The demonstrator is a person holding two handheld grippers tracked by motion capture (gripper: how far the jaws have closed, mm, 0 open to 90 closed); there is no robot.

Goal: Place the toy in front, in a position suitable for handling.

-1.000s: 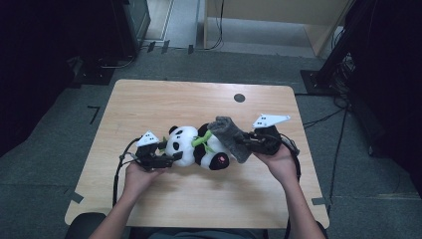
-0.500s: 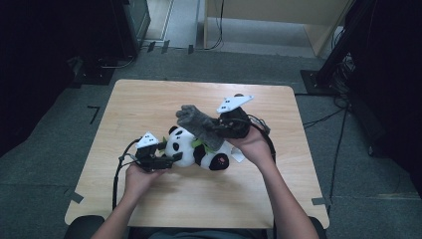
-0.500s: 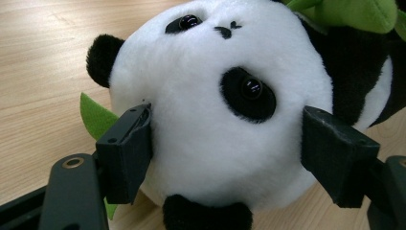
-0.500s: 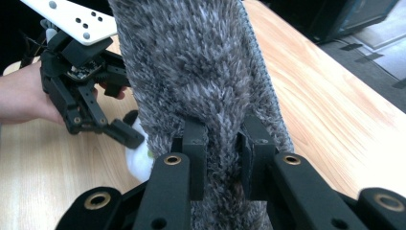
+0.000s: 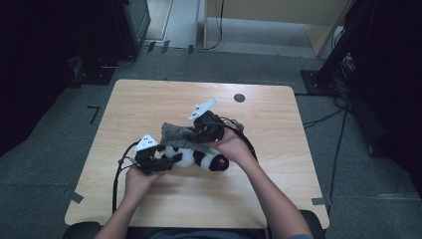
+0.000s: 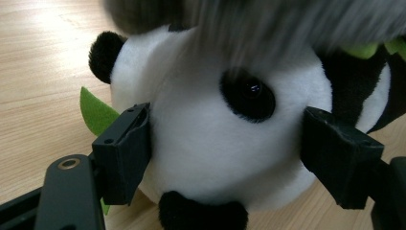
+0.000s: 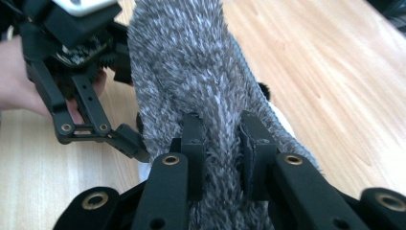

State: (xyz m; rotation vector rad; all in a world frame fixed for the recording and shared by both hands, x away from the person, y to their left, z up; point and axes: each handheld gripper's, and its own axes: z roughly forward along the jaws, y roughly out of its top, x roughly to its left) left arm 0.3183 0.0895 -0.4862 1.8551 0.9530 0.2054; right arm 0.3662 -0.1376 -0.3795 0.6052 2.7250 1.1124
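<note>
Lying on its side on the wooden table, the plush panda has its white head squeezed between the two jaws of the left gripper, one pad pressed into each cheek. A grey furry cloth hangs over the panda from above; the right gripper has its jaws pinched together on a fold of that cloth, with fur bunching out between and around them.

From the high view the cloth drapes from the right gripper down across the toy toward the left gripper, which sits just beside the panda's head at the person's left hand. The left gripper view adds close detail: a black eye patch, a black ear and a green felt leaf behind the near jaw, the cloth a blur along the top. The right gripper view looks down the cloth's length and shows the left gripper beyond it, to the left of its own jaws.
</note>
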